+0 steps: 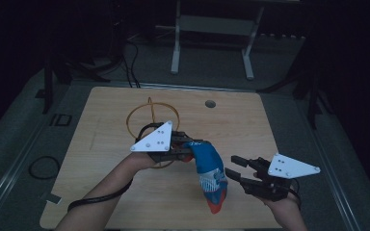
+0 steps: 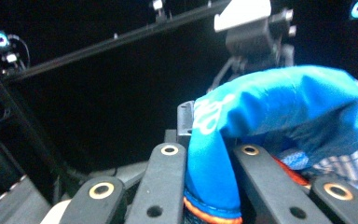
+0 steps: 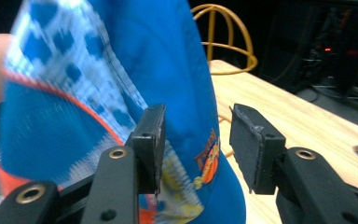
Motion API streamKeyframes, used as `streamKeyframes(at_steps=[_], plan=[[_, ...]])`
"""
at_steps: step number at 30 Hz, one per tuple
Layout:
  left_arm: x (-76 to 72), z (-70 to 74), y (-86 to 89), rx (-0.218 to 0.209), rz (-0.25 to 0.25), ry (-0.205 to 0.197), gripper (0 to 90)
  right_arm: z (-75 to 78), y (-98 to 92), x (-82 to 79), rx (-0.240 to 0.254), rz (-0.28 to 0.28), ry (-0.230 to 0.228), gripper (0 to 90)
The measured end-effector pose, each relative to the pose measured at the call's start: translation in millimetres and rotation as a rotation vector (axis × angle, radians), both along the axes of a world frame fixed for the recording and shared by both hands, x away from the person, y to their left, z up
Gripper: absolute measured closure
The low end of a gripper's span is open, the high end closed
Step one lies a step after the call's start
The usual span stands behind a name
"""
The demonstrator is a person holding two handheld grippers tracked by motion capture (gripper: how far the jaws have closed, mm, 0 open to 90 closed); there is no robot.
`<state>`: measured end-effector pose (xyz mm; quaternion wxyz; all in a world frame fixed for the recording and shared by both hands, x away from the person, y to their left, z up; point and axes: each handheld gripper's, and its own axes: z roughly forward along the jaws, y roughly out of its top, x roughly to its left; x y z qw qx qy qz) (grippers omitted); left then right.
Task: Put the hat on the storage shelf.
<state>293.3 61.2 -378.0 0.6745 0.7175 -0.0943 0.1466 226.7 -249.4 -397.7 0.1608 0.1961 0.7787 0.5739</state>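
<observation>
We are holding a blue sock (image 1: 209, 168) above the table (image 1: 101, 144) with our left gripper (image 1: 185, 147) clenched on its cuff; it is hanging lengthwise, toe pointing down toward us. Our right gripper (image 1: 233, 166) is waiting just beside it, jaws parted, gripping nothing.

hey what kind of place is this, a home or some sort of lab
Probably a lab or recording studio: a lone wooden table on grey carpet, dark surroundings, cables trailing across the floor and a metal stand behind.
</observation>
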Motion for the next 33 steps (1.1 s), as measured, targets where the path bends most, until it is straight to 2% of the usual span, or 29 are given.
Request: streamKeyframes(at_steps=[2, 3, 5, 6, 8, 9, 10, 11, 14, 15, 17, 22, 24, 27, 29, 33], plan=[[-0.5, 1.6, 1.7, -0.023, 0.0, 0.005, 87.3, 0.2, 3.3, 0.2, 0.009, 0.03, 0.011, 55.5], [-0.2, 2.2, 2.4, -0.036, -0.017, 0.014, 87.2, 0.7, 4.9, 0.0, 0.013, 0.04, 0.013, 55.5], [-1.1, 2.7, 2.0, -0.037, -0.002, 0.005, 87.3, 2.7, 10.1, -0.6, 0.01, 0.065, 0.008, 55.4], [-1.1, 2.5, 1.8, -0.042, -0.02, 0.017, 87.3, 4.0, 12.6, -0.8, 0.012, 0.077, 0.01, 55.9], [-2.5, 1.7, 0.1, -0.04, -0.011, 0.01, 87.3, 6.7, 17.2, -0.6, 0.009, 0.088, 0.003, 56.2], [-2.5, 1.0, -0.4, -0.039, -0.03, 0.018, 87.3, 7.9, 19.1, 0.2, 0.016, 0.099, 0.007, 60.4], [-3.9, 0.2, -1.9, -0.029, -0.017, 0.005, 87.3, 8.8, 21.1, 0.4, 0.013, 0.102, 0.001, 62.1], [-4.0, -0.5, -2.4, -0.024, -0.019, 0.005, 87.3, 9.6, 24.1, 0.7, 0.003, 0.094, -0.011, 63.2], [-2.5, -3.5, -2.9, -0.021, -0.018, 0.011, 87.3, 10.4, 28.7, 2.5, -0.01, 0.105, -0.02, 74.0], [-2.5, -3.5, -2.9, -0.021, -0.018, 0.011, 87.2, 10.4, 28.7, 2.5, -0.01, 0.105, -0.02, 74.0], [-0.2, -5.7, -0.7, -0.026, -0.012, 0.027, 87.3, 10.5, 30.3, 6.2, -0.025, 0.091, -0.022, 90.0], [0.4, -6.8, 1.9, -0.034, 0.002, 0.033, 87.3, 11.7, 27.8, 10.2, -0.011, 0.08, -0.007, 90.0], [0.2, -7.2, 2.9, -0.037, 0.002, 0.036, 87.1, 13.0, 27.1, 7.4, -0.012, 0.032, -0.042, 90.0], [0.6, -9.0, 5.4, -0.028, 0.011, 0.044, 86.9, 14.6, 25.5, 6.6, -0.018, 0.007, -0.057, 90.0], [1.3, -11.3, 6.7, -0.027, 0.007, 0.056, 86.8, 15.0, 23.5, 8.7, -0.01, 0.011, -0.051, 90.0], [-0.1, -15.0, 8.3, 0.002, 0.032, 0.052, 86.1, 18.1, 19.2, 11.8, 0.013, 0.009, -0.041, 90.0]])
